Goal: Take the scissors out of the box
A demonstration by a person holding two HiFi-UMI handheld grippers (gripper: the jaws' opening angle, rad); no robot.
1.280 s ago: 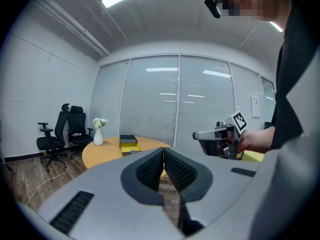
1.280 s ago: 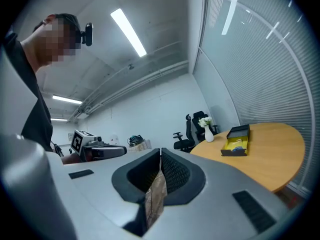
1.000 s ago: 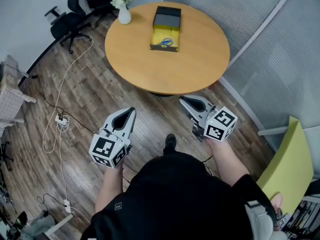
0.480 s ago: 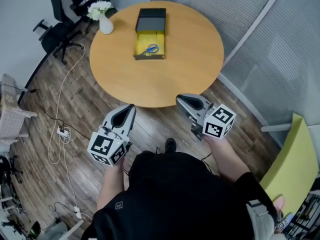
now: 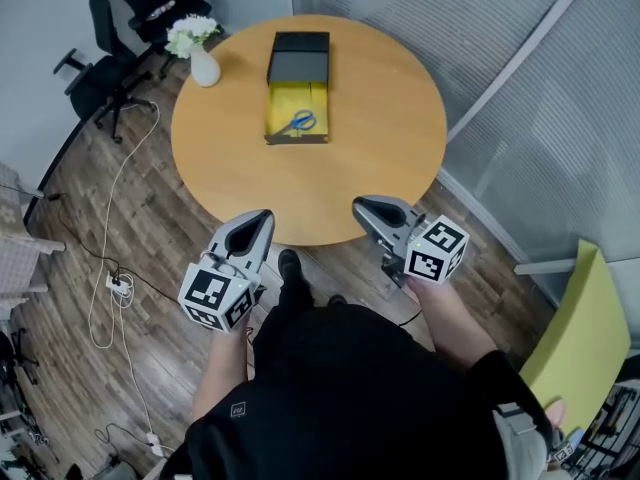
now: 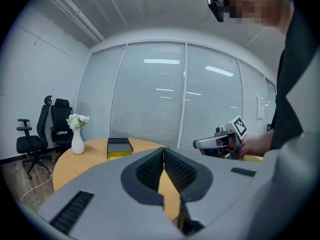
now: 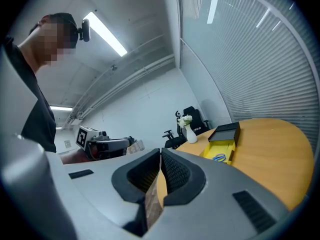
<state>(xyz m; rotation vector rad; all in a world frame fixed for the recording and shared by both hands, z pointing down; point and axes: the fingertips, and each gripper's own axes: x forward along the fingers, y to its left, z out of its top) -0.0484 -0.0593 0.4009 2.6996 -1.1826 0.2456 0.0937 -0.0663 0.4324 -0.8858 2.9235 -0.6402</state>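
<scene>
On far half of round table (image 5: 385, 158): open yellow box (image 5: 283, 98), blue-handled scissors (image 5: 299, 122) lying slantwise inside, black lid (image 5: 298, 58) just beyond. Left gripper (image 5: 262, 215) & right gripper (image 5: 360, 206) at near edge, both w/ jaws pressed together, empty. Box lies ahead betw. the 2, slightly left; left gripper prob. marginally nearer.

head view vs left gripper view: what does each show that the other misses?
Head view only: the blue scissors inside the open yellow box, and the marker cube behind the left claw. Left gripper view only: the ceiling, and that claw's pads meeting with nothing between them. Both: the round table, the vase of flowers, the box from outside, and the right claw.
</scene>
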